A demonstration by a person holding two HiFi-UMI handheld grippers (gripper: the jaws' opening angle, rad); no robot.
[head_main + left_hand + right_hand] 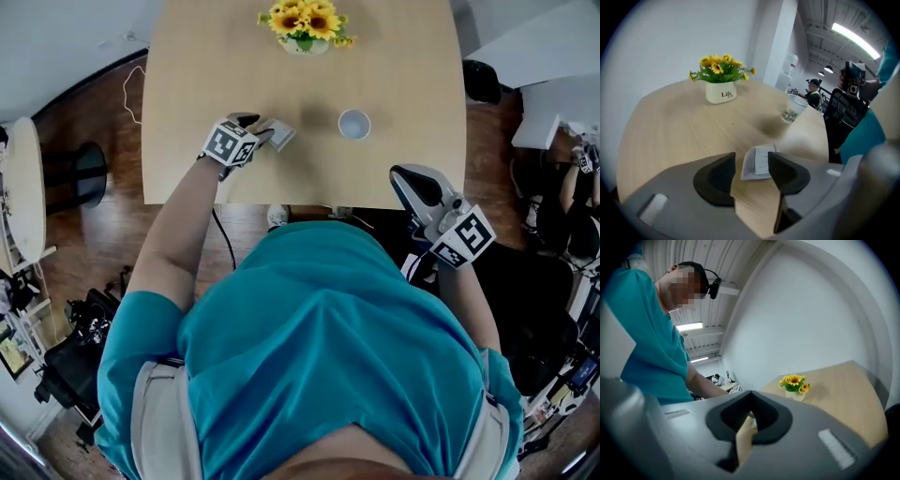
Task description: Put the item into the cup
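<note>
Our left gripper [752,171] stands wide, straddling the small grey packet [757,161], ready to pinch it for the paper cup [354,124]. Our right gripper [750,412] waits closed off the table [187,94], likely unneeded.

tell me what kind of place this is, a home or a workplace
Most likely an office or lab workspace, not a home: a bare industrial ceiling with long strip lights, a black office chair beyond the light wooden table, and another person farther back.
</note>
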